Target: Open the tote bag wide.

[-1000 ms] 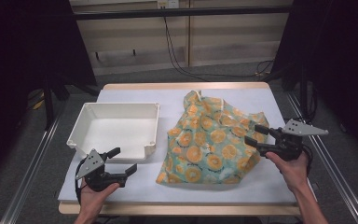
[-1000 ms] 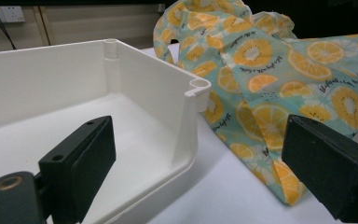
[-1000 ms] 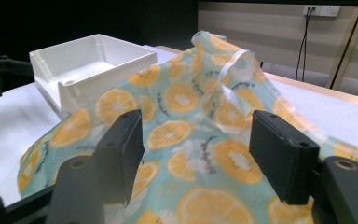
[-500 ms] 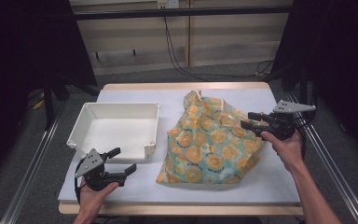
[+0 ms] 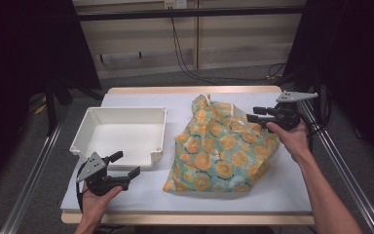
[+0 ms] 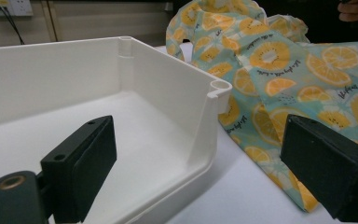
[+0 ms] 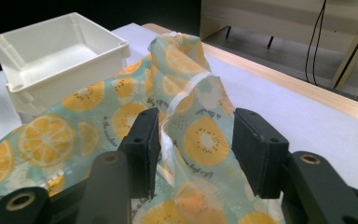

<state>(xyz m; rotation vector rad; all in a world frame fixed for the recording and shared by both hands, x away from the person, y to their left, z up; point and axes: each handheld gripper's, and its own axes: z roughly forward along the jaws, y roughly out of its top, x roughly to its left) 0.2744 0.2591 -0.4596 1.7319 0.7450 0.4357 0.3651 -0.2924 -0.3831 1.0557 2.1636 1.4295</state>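
Note:
A teal cloth (image 5: 219, 146) printed with orange and kiwi slices lies crumpled on the table's right half. My right gripper (image 5: 252, 113) hovers at the cloth's far right edge. In the right gripper view it is open (image 7: 196, 140), with a raised fold of the cloth (image 7: 200, 130) standing between its jaws. My left gripper (image 5: 129, 163) is held near the front left of the table, just in front of the white tray (image 5: 80, 134). Its jaws stand wide apart (image 6: 200, 168) and hold nothing, and they point at the tray's near corner (image 6: 214, 88) and the cloth (image 6: 279, 60).
The white tray (image 7: 9, 51) has nothing in it and sits on the white table cover (image 5: 282, 190). The wooden table edge (image 5: 190, 90) runs along the back, with metal rails (image 5: 338, 161) at both sides. Cables hang behind.
My right gripper has moved away from the person and leftward, from beside the cloth's right edge to over its far right part. The left gripper has stayed put.

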